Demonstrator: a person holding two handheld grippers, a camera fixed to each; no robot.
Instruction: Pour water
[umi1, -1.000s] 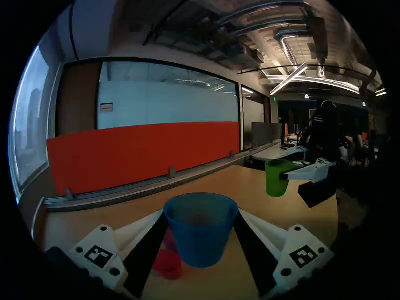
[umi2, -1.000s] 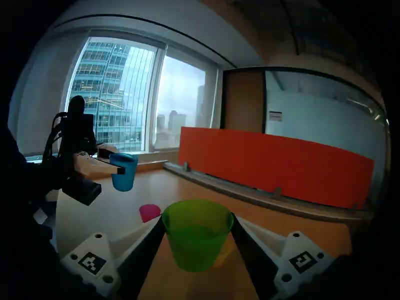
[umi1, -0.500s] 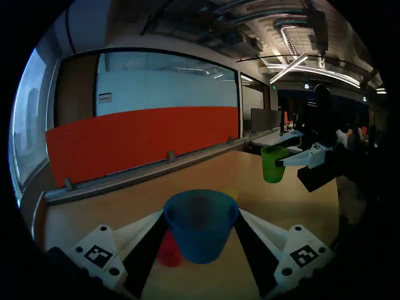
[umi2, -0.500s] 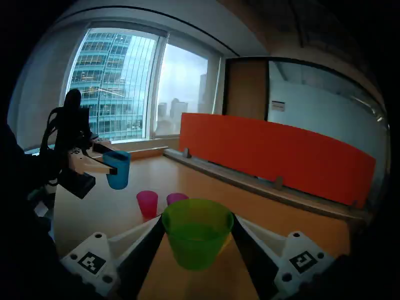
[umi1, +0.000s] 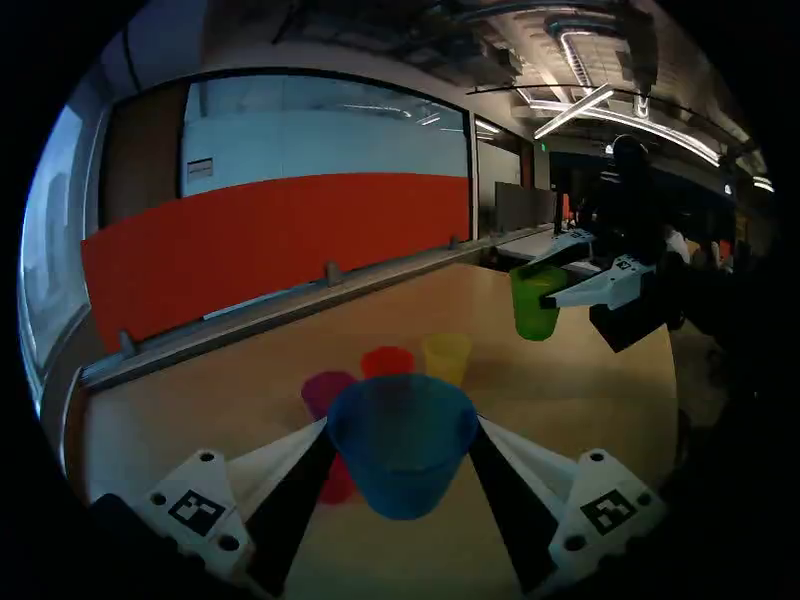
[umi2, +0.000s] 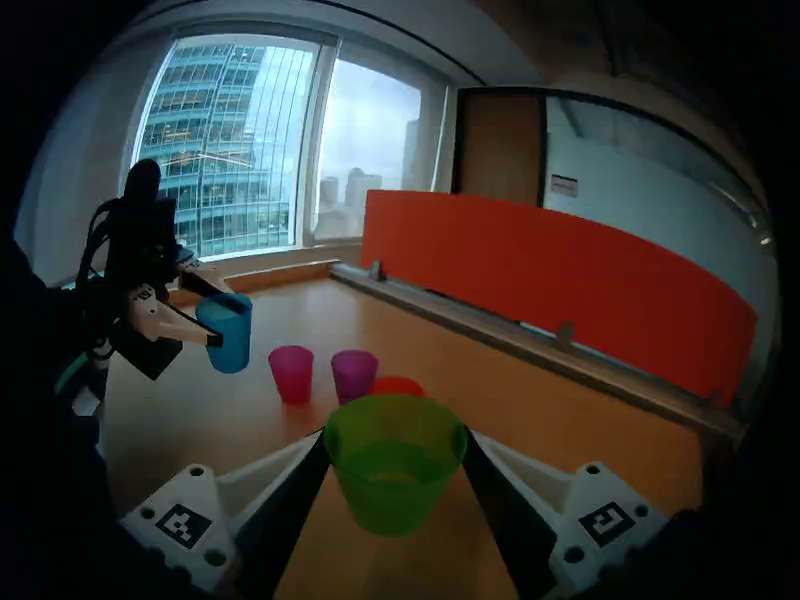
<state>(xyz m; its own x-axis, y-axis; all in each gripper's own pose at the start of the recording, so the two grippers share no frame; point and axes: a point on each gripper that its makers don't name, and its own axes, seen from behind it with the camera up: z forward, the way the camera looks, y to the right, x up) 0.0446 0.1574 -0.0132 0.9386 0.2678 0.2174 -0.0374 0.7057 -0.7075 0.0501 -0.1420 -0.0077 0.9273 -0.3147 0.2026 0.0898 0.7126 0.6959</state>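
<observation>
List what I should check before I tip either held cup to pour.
1. Blue cup clamped between the fingers of the left gripper: ok.
2. Green cup clamped between the fingers of the right gripper: ok.
3. Both held cups upright: ok.
4. Water inside the held cups: cannot tell.
5. Pink cup, purple cup, red cup and yellow cup standing upright on the table: ok.
6. Pouring cup lined up over a receiving cup: not ok; the held cups are apart, and the green one hangs beside the yellow cup, not over it.
</observation>
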